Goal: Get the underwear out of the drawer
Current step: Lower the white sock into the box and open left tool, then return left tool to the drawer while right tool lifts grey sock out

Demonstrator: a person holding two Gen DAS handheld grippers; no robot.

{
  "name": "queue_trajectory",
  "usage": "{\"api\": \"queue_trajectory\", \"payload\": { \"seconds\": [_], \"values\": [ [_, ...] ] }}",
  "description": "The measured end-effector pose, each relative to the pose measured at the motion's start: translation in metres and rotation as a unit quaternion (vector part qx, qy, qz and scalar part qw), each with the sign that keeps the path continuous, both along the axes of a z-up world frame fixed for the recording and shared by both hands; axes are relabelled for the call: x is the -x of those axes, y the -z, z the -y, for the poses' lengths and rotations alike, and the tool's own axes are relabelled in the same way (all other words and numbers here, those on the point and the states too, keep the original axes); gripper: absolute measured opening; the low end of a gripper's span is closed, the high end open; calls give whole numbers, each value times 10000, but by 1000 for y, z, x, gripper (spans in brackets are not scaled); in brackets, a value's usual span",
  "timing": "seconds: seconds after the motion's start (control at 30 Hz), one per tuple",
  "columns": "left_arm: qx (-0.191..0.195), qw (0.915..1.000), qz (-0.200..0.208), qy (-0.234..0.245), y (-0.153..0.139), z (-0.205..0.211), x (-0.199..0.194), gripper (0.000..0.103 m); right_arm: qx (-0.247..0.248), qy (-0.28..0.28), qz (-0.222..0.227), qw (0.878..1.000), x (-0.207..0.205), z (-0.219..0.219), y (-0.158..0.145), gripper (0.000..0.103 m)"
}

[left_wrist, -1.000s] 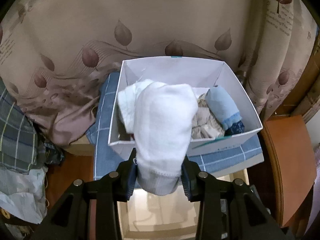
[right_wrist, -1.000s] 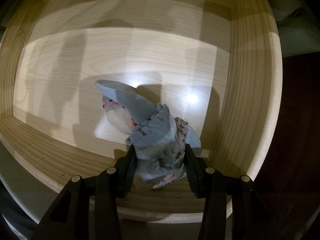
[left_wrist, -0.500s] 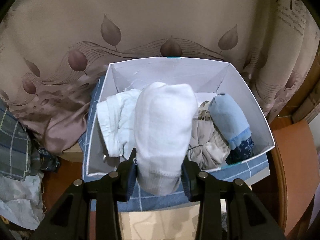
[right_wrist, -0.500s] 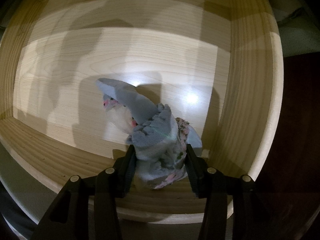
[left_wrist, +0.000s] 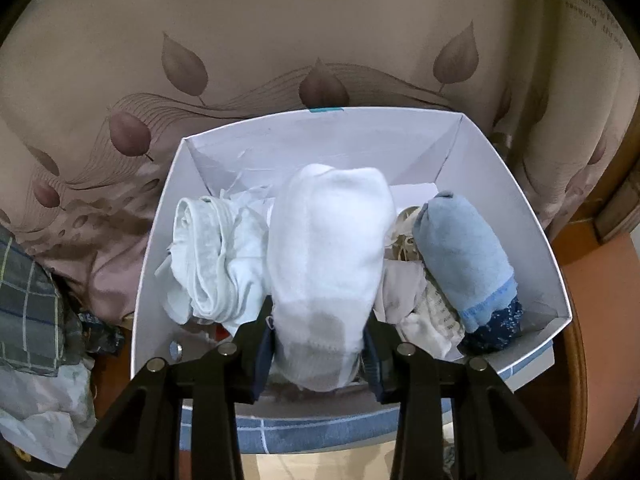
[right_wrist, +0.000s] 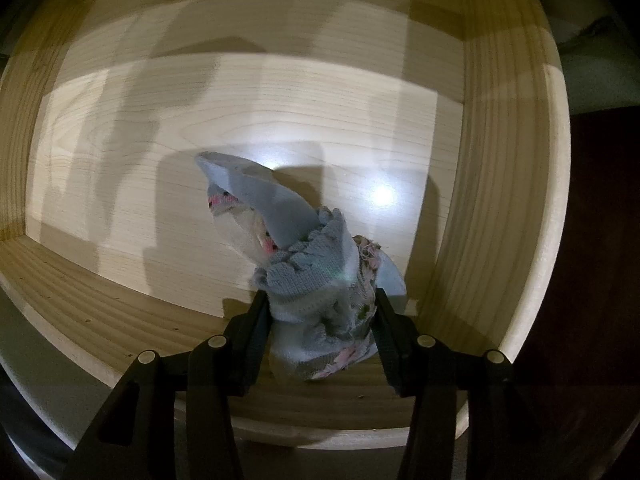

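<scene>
My left gripper (left_wrist: 318,354) is shut on a rolled white underwear (left_wrist: 326,256) and holds it over the middle of a white box (left_wrist: 520,216). The box holds a pale white garment (left_wrist: 212,256) at its left, a beige one (left_wrist: 416,300) and a blue roll (left_wrist: 464,256) at its right. My right gripper (right_wrist: 320,340) is shut on a bunched grey-blue underwear with pink print (right_wrist: 308,268), held just above the floor of the light wooden drawer (right_wrist: 500,160), near its front right corner.
The white box stands on a blue checked cloth (left_wrist: 320,428). A beige leaf-print curtain (left_wrist: 280,40) hangs behind it. A plaid cloth heap (left_wrist: 28,312) lies at the left, a brown wooden surface (left_wrist: 596,280) at the right. The drawer floor shows shadows only.
My left gripper has carried the white underwear forward and down over the white box. My right gripper has barely moved; its grey-blue underwear has shifted slightly.
</scene>
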State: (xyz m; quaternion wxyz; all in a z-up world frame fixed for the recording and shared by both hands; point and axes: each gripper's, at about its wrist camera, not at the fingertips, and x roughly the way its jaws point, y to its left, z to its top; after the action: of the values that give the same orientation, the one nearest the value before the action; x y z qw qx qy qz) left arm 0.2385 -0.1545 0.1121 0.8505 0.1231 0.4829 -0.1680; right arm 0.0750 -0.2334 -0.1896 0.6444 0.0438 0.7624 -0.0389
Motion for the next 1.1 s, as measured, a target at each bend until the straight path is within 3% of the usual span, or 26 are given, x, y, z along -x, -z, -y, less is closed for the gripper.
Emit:
{"api": "queue_trajectory", "payload": {
  "seconds": [0.27, 0.5, 0.7, 1.1],
  "values": [
    [-136, 9997, -185, 61, 5, 5, -1, 48, 1, 2, -1, 10000, -1, -1, 0, 48],
    [98, 9987, -437, 250, 1, 2, 6, 54, 3, 0, -5, 10000, -2, -1, 0, 49],
    [328, 9971, -627, 281, -7, -9, 16, 54, 3, -6, -8, 10000, -3, -1, 0, 51],
    [269, 9970, -584, 434, -30, -45, 53, 54, 38, 4, -40, 10000, -4, -3, 1, 52]
  ]
}}
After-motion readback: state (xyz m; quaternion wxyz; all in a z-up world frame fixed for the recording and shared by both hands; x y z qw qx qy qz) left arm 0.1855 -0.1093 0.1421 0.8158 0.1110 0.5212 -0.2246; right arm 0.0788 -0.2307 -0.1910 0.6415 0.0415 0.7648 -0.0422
